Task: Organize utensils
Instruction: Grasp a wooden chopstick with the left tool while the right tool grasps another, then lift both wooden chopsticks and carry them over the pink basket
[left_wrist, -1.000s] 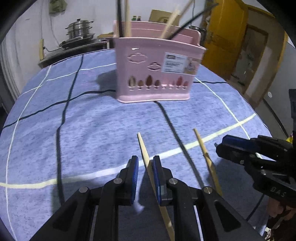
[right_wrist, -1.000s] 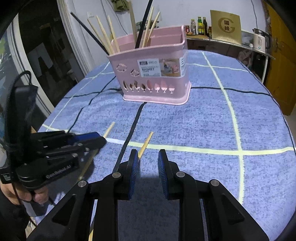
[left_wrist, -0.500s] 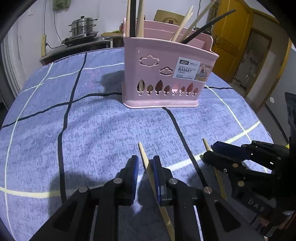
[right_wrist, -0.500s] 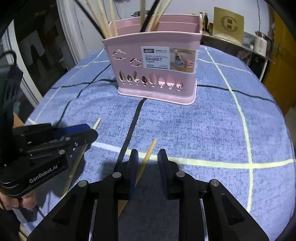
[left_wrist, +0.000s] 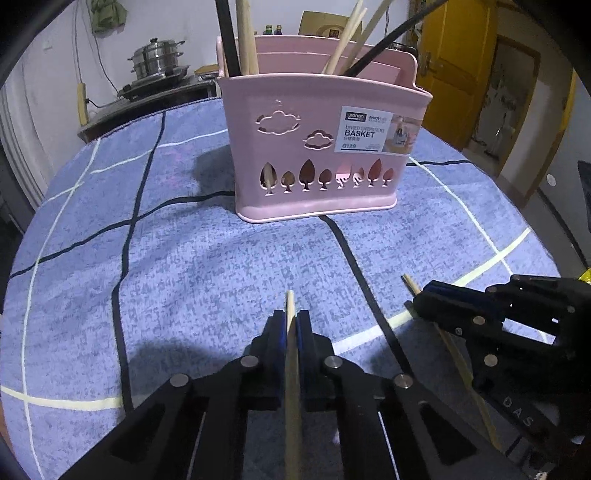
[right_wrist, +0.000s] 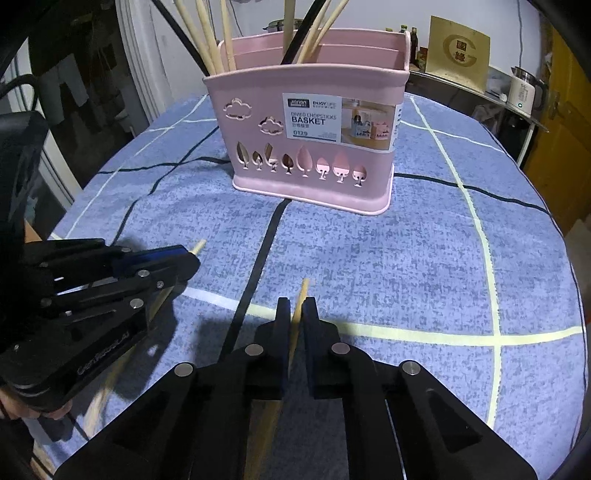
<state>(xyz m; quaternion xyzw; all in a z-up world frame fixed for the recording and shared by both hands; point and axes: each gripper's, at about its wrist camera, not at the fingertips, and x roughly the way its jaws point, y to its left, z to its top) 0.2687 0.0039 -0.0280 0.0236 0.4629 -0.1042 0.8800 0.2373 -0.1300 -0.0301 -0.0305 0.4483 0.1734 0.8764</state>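
your left tongs have just pinched in on a wooden chopstick — a moment ago the pads stood narrowly apart around it, and now they press its sides, tip poking out toward the pink basket. your right tongs have moved up along the second chopstick, which a second ago only reached their left pad; now it runs between the pads, which sit narrow, with a sliver of gap on the right side, so that grip looks not quite closed. both sticks sit on the near side of the basket, well apart from it, low over the blue table — i cannot tell whether either is off the cloth yet. the basket has also grown larger in both views, so you are nearer it. that puts you at the grasp stage: finish squeezing the right, then lift both and carry them to the basket, where other chopsticks already stand.
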